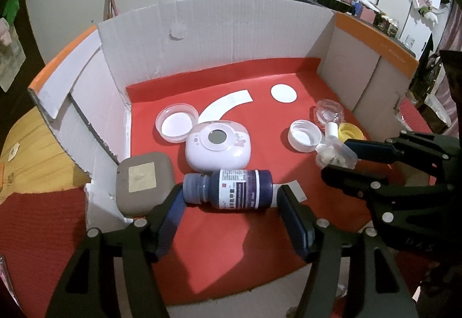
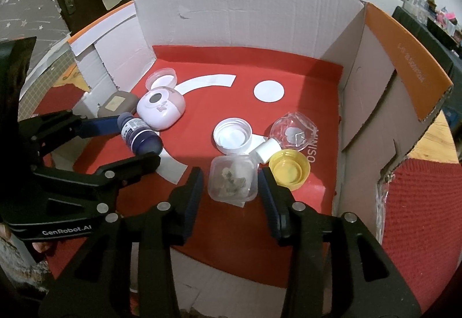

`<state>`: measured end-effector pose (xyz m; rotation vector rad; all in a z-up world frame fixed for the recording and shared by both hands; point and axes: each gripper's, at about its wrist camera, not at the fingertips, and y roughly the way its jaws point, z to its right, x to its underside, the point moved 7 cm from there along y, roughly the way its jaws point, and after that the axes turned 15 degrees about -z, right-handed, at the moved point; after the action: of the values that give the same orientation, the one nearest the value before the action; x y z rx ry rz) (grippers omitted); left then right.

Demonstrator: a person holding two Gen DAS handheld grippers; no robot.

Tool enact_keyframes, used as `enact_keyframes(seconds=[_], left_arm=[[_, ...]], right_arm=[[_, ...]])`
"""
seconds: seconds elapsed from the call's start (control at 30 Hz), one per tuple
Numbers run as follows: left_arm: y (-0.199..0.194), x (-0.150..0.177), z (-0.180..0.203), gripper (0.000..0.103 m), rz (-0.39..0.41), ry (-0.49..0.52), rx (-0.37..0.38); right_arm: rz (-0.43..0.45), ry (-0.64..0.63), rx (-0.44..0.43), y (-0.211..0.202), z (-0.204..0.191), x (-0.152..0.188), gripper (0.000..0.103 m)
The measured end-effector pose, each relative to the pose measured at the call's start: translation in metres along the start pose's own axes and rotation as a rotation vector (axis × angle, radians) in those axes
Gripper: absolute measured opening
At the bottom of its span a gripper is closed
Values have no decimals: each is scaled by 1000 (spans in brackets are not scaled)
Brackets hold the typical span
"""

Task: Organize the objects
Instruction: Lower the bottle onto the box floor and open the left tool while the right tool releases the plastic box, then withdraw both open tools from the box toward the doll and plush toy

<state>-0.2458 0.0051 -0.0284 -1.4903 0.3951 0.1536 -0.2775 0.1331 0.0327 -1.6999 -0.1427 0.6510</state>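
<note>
A dark purple bottle [image 1: 231, 188] lies on its side on the red mat, between the fingers of my left gripper [image 1: 229, 196], which is open around it. It also shows in the right wrist view [image 2: 140, 134]. A clear square tub with dried bits [image 2: 232, 180] sits between the fingers of my right gripper [image 2: 231, 182], which is open around it. The tub also shows in the left wrist view [image 1: 336, 154]. A pink-white case [image 1: 218, 149], a grey square case [image 1: 144, 182], a white cap [image 1: 304, 139] and a yellow cap [image 2: 289, 169] lie nearby.
All lies inside a cardboard box [image 1: 216, 29] with tall white walls and orange flaps. A shallow round lid [image 1: 176, 123], a clear round dish [image 2: 294, 130] and a small white cap [image 2: 267, 150] also lie on the mat. White paper shapes [image 1: 284, 92] are stuck to the mat.
</note>
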Motion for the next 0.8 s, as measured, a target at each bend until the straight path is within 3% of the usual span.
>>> enact_keyframes(seconds=[0.4, 0.8], left_arm=[[-17, 6, 1, 77, 39, -6, -36], [-40, 18, -3, 86, 85, -22, -49]], right_arm=[[29, -4, 1, -14, -2, 3, 50], [66, -21, 16, -37, -12, 16, 67]])
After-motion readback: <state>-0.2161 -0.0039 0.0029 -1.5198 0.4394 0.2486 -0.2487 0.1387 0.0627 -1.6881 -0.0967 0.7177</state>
